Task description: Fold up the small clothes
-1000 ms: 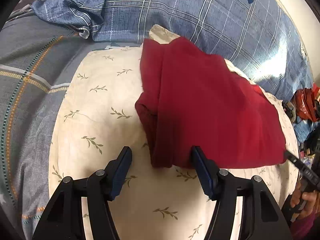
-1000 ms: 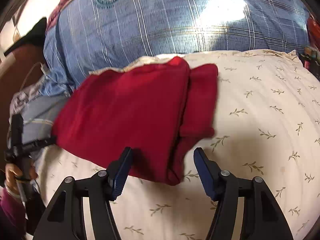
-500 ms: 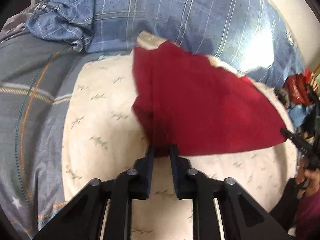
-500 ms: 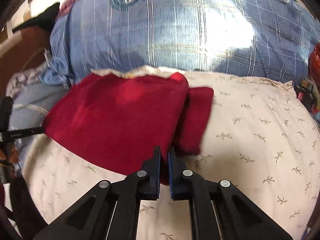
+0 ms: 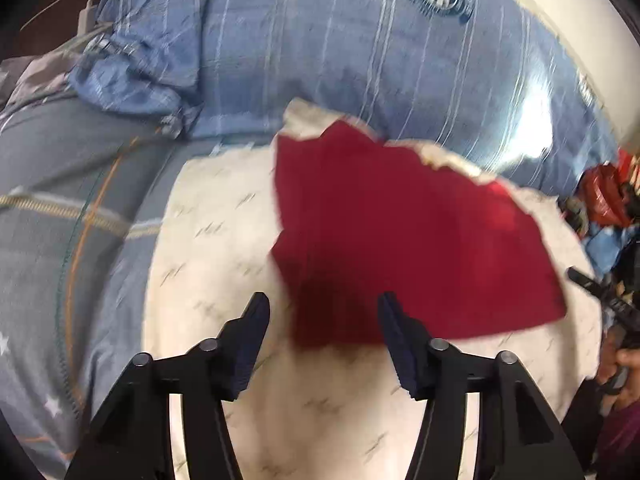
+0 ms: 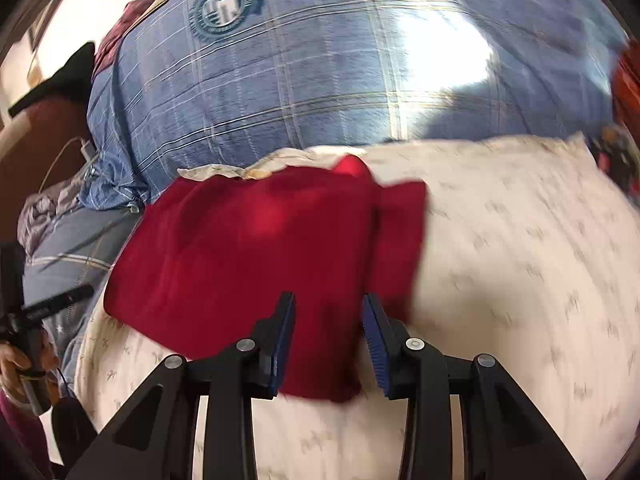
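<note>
Red garment (image 5: 404, 240) is lying folded flat on the cream leaf-print pillow (image 5: 208, 248), its far edge up near the blue plaid pillow (image 5: 360, 48) behind. Left gripper (image 5: 324, 312) is sitting with jaws wide open, gripping nothing, the near left corner of the cloth lying between the fingers. Right gripper (image 6: 328, 316) is showing jaws parted too, narrower gap, straddling the near folded edge of the garment (image 6: 256, 248) without clamping it; both views are motion-blurred, so whether the pads are touching cloth is unclear.
</note>
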Available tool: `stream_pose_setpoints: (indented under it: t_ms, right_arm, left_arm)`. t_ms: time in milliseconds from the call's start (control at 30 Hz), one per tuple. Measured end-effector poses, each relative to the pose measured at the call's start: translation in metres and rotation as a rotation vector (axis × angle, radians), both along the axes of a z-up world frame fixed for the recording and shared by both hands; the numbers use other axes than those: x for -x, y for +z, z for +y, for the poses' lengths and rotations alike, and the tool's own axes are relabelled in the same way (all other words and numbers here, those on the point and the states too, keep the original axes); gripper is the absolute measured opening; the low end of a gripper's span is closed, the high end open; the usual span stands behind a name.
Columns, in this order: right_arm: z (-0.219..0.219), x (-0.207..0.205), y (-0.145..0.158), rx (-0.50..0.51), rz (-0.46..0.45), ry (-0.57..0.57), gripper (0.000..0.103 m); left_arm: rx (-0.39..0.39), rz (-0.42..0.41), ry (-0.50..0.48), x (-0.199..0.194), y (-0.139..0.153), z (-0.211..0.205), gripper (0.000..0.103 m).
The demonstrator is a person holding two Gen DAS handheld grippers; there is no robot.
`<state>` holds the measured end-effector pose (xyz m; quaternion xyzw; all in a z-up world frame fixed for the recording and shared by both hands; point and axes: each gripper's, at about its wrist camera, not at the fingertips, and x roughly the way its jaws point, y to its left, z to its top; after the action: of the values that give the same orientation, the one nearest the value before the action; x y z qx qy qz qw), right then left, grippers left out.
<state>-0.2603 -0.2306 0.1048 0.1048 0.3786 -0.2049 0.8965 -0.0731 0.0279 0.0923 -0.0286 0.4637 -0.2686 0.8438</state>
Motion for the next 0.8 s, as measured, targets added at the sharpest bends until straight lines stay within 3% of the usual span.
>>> stream_pose_setpoints:
  t_ms: [100, 167, 300, 467, 600, 733, 800]
  right_arm:
    - [-0.001, -0.036, -0.004, 0.043, 0.032, 0.009, 0.037]
    - [-0.01, -0.062, -0.007, 0.0, 0.029, 0.002, 0.037]
    - [-0.012, -0.1, -0.015, -0.033, 0.044, 0.017, 0.037]
    - [0.001, -0.158, -0.04, -0.014, 0.105, 0.114, 0.037]
    - [-0.012, -0.186, -0.059, 0.084, 0.121, 0.018, 0.036]
    - [-0.034, -0.188, -0.061, 0.028, 0.095, -0.08, 0.033]
    - [-0.024, -0.186, -0.057, 0.07, 0.112, -0.083, 0.038]
  left_arm:
    - [-0.002, -0.027, 0.035, -0.01, -0.001, -0.014, 0.056]
    - [-0.043, -0.033, 0.092, -0.019, -0.009, -0.024, 0.056]
    - [-0.054, 0.012, 0.17, -0.034, -0.032, -0.033, 0.056]
    - [-0.087, 0.004, 0.211, -0.044, -0.056, -0.04, 0.06]
    - [-0.054, 0.003, 0.215, -0.047, -0.068, -0.038, 0.07]
    - [-0.034, 0.013, 0.217, -0.054, -0.073, -0.032, 0.075]
    - [-0.032, 0.012, 0.22, -0.058, -0.076, -0.031, 0.075]
